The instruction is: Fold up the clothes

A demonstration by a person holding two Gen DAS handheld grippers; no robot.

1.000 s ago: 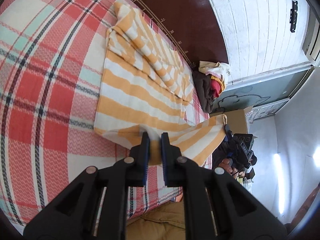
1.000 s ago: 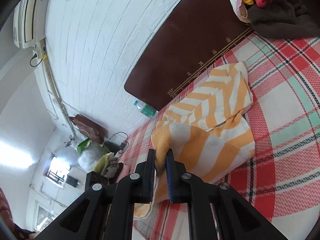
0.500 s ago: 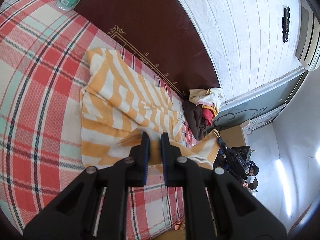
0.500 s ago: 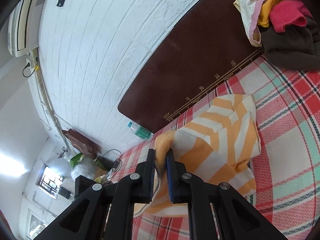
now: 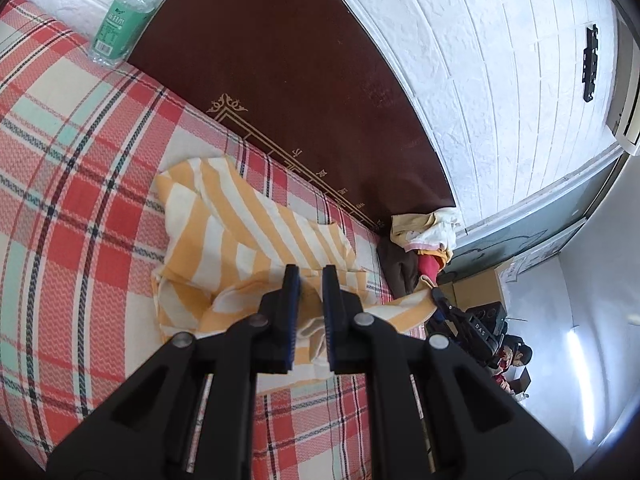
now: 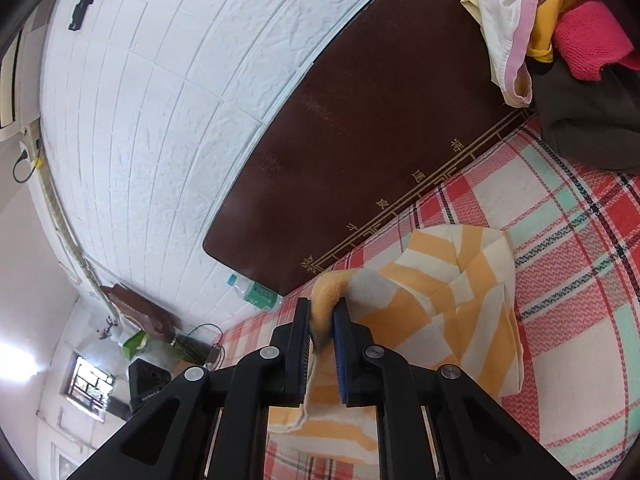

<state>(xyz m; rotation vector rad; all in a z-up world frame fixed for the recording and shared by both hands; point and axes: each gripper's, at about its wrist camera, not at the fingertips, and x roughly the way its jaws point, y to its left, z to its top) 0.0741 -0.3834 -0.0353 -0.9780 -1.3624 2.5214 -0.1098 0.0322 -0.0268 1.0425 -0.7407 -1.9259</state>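
Observation:
An orange-and-white striped garment [image 5: 240,240] lies partly folded on the plaid bed sheet [image 5: 60,200], near the dark brown headboard [image 5: 300,80]. My left gripper [image 5: 307,280] is shut on the garment's near edge and holds it lifted over the rest. My right gripper [image 6: 322,312] is shut on another corner of the same garment [image 6: 460,300], raised above the sheet [image 6: 580,320]. The right gripper also shows in the left wrist view [image 5: 440,304], holding the far end of the lifted edge.
A pile of clothes [image 5: 424,248] in white, pink, yellow and dark brown sits at the headboard's end, also in the right wrist view [image 6: 560,40]. A green-labelled water bottle [image 5: 120,20] lies by the headboard. White brick wall [image 6: 160,100] behind.
Both grippers have carried the garment's held edge forward toward the headboard, over the rest of it. Both stay shut on the cloth.

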